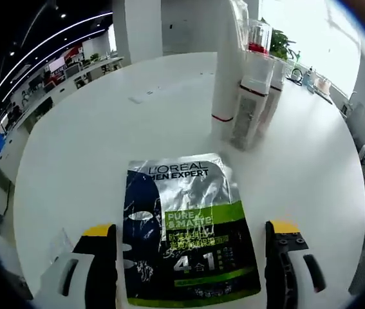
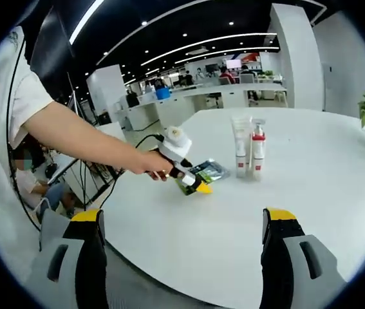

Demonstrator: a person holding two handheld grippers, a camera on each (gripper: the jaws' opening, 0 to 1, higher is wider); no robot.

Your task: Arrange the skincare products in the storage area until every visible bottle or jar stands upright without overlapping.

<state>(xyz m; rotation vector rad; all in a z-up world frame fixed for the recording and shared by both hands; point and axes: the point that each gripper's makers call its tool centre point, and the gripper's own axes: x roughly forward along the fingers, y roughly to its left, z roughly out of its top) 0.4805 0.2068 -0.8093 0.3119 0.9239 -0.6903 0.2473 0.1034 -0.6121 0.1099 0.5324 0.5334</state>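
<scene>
— Where our left hand-held gripper (image 1: 192, 248) points, what do we see?
— Its jaws spread wide, either side of a flat sachet (image 1: 185, 228) lying on the worktop (image 1: 85, 148), gripping nothing.

— And the bottles?
— A tube (image 2: 241, 146) and pump bottle (image 2: 257, 150) stand upright, just beside each other, mid-worktop.

— Our right hand-held gripper (image 2: 183, 241)?
— Wide too, empty, over the worktop's near edge.

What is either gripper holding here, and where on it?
Nothing. The left gripper stands open around the flat mask packet; the right gripper is open over bare table.
</scene>
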